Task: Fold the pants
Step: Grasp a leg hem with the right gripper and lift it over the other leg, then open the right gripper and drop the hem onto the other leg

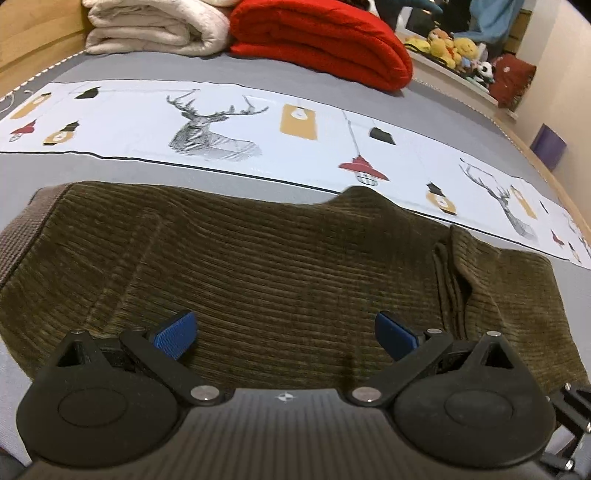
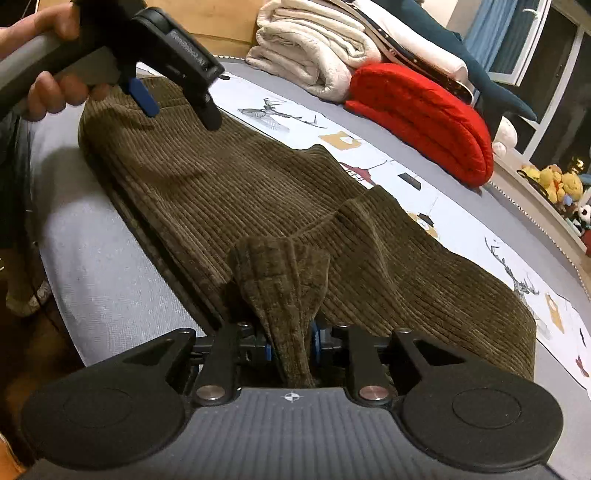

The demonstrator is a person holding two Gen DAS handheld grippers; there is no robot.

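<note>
Olive-brown corduroy pants point(image 1: 277, 266) lie folded lengthwise on a grey bed, waistband at the left in the left wrist view. My left gripper point(image 1: 284, 334) is open and empty, its blue pads just above the near part of the pants. It also shows in the right wrist view point(image 2: 177, 107), hovering over the far end of the pants point(image 2: 221, 192). My right gripper point(image 2: 291, 349) is shut on a bunched fold of the pants fabric and holds it lifted a little off the bed.
A white printed cloth strip point(image 1: 229, 133) with deer and lamps lies across the bed behind the pants. A folded cream blanket point(image 1: 155, 26) and a red blanket point(image 1: 325, 44) sit at the back. Stuffed toys point(image 1: 454, 51) line a shelf at the right. The bed's front edge point(image 2: 92, 266) is at the left.
</note>
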